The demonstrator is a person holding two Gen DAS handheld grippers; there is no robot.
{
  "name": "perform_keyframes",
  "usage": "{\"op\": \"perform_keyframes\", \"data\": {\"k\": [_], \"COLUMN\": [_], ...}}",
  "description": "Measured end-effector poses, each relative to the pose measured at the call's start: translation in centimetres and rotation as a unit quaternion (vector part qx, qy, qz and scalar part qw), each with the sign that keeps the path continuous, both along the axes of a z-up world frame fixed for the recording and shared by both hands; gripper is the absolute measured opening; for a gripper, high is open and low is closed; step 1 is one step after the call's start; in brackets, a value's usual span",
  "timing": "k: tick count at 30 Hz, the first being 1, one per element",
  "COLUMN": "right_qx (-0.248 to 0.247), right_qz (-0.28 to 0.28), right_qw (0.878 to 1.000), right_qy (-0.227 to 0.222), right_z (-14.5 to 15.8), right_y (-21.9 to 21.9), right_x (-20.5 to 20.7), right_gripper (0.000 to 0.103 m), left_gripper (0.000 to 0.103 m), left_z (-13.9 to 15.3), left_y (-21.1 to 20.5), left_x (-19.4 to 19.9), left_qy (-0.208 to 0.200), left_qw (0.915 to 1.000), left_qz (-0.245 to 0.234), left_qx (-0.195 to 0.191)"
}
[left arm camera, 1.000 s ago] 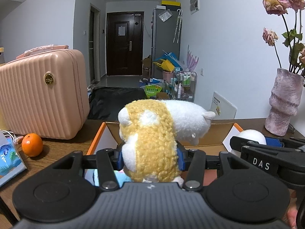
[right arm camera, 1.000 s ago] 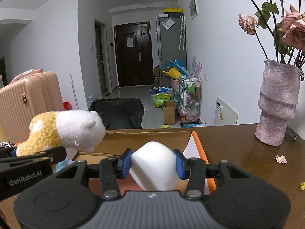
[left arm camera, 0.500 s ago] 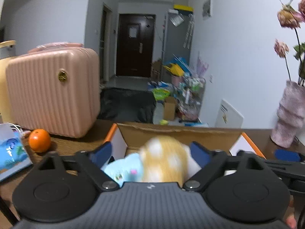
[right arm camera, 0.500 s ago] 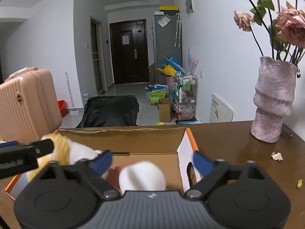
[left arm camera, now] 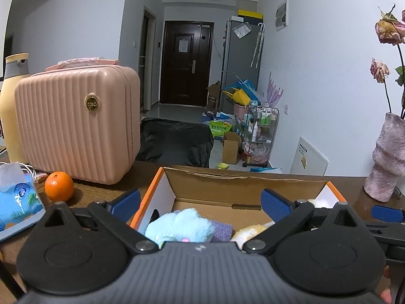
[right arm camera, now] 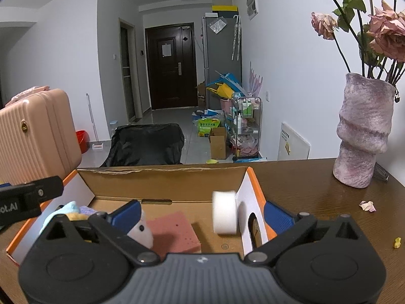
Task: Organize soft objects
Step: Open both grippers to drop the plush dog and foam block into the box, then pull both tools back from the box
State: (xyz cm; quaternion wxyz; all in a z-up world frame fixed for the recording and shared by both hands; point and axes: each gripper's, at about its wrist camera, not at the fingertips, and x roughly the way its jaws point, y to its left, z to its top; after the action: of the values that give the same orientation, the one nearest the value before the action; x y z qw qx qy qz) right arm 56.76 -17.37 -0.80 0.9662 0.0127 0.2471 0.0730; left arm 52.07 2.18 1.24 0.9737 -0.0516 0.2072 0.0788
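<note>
Your left gripper [left arm camera: 200, 202] and right gripper [right arm camera: 201, 214]: fingers spreading wide, pinching nothing. Lower centre, cardboard box [right arm camera: 164, 182] on bench [right arm camera: 303, 177] holds blue plush [left arm camera: 179, 225], yellow-white plush [left arm camera: 253, 230], pink sponge [right arm camera: 174, 230], white sponge [right arm camera: 224, 212] against its right wall.

Brown cardboard box with orange rim [right arm camera: 255, 177], white inner flaps; ribbed pale-pink hard suitcase [left arm camera: 76, 124]; fluffy light-blue plush toy [left arm camera: 181, 225]; mottled mauve vase [right arm camera: 362, 131].
</note>
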Motion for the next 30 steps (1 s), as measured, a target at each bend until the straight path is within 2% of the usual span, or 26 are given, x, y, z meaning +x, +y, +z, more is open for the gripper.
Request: {"op": "perform_keyframes", "data": {"k": [19, 30], "right_qx": [-0.001, 0.0], "right_qz": [-0.002, -0.008], "right_qw": [1.0, 1.0], "right_qy": [-0.008, -0.01], "right_z": [0.6, 1.0], "right_y": [-0.1, -1.2], "right_x": [-1.3, -3.8], "right_gripper": [0.103, 0.103], "left_gripper": [0.103, 0.103], "left_z": [0.4, 0.6], "left_y": [0.0, -0.3], "left_x": [-1.3, -3.6], "left_qy": [-0.008, -0.011], "left_qw": [1.0, 0.9999], "left_qz": [0.003, 0.002], "left_qx": [0.0, -0.002]}}
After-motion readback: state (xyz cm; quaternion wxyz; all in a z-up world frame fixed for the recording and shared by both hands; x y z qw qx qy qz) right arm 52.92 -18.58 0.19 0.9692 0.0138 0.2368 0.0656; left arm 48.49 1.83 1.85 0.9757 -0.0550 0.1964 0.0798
